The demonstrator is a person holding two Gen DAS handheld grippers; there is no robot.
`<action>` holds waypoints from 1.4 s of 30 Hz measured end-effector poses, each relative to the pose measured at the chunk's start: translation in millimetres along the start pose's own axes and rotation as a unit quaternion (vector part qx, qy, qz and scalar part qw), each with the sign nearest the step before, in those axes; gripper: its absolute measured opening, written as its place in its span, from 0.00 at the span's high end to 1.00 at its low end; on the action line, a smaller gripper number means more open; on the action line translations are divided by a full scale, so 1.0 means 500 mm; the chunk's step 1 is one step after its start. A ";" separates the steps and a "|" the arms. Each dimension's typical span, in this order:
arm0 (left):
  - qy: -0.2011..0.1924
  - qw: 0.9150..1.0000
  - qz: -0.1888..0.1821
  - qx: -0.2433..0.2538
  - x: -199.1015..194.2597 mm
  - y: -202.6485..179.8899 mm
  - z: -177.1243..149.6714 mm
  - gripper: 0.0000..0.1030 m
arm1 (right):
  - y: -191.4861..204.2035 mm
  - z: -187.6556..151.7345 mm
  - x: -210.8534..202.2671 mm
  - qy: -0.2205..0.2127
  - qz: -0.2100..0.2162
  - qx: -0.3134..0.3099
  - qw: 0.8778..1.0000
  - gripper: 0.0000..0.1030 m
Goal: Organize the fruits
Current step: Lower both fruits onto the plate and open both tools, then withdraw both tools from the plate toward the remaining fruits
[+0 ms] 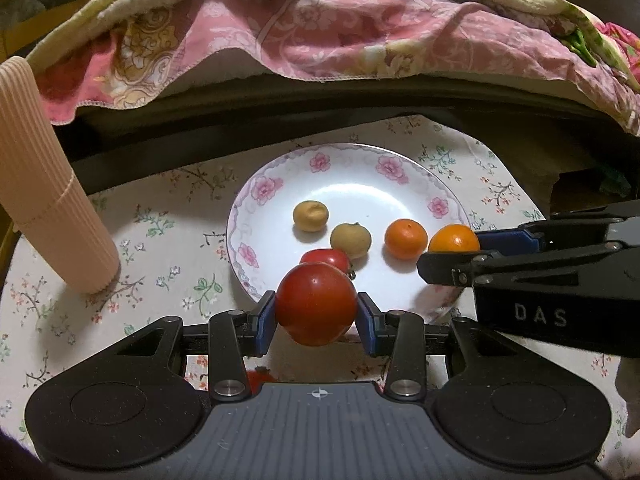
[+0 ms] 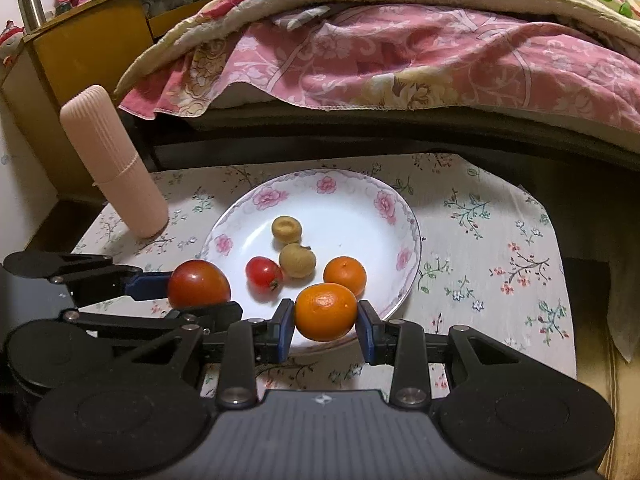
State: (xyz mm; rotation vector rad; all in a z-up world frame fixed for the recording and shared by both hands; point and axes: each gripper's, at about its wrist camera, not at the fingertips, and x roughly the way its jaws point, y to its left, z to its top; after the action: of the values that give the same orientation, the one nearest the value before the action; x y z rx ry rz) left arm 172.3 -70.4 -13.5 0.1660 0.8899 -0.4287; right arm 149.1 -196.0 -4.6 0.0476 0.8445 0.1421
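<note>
My left gripper (image 1: pixel 316 312) is shut on a large red tomato (image 1: pixel 316 304), held over the near rim of the flowered white plate (image 1: pixel 344 160). My right gripper (image 2: pixel 325 322) is shut on an orange (image 2: pixel 326 311) above the plate's (image 2: pixel 360 184) front edge. In the left wrist view the same orange (image 1: pixel 454 239) shows at the right gripper's (image 1: pixel 452 256) tips. The right wrist view shows the tomato (image 2: pixel 199 284) in the left gripper (image 2: pixel 176 292). On the plate lie a small tomato (image 2: pixel 263 273), a second orange (image 2: pixel 345 274) and two brownish round fruits (image 2: pixel 297 260) (image 2: pixel 286 230).
A ribbed pink cylinder (image 2: pixel 116 160) stands on the floral tablecloth (image 2: pixel 480 240) left of the plate. Behind the table a bed with a pink quilt (image 2: pixel 400 60) overhangs. A yellow cabinet (image 2: pixel 92 40) with a steel flask (image 2: pixel 31 6) stands at the far left.
</note>
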 end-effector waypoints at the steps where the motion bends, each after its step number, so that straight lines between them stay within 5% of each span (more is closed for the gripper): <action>1: 0.000 1.000 -0.001 0.000 0.000 0.000 0.001 0.49 | -0.001 0.001 0.005 0.000 0.000 0.001 1.000 0.64; 6: -0.008 1.000 0.000 0.014 -0.002 -0.016 0.000 0.39 | -0.006 0.011 0.014 -0.012 0.013 0.010 1.000 0.64; 21: -0.021 1.000 0.014 -0.007 -0.056 0.006 -0.012 0.38 | -0.026 0.019 -0.037 -0.034 -0.013 0.033 0.999 0.64; 32: -0.004 1.000 0.021 -0.018 -0.132 -0.011 -0.104 0.36 | 0.019 -0.080 -0.132 -0.020 -0.017 0.088 0.996 0.64; 42: 0.025 0.997 0.070 -0.035 -0.195 -0.004 -0.177 0.36 | 0.068 -0.179 -0.143 0.015 -0.013 0.114 0.993 0.64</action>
State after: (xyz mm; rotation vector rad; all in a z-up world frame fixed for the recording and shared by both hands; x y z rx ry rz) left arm 54.7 -15.9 7.5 0.1752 0.9348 -0.2630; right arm 31.6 -173.9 -7.8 0.2500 0.8883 0.0212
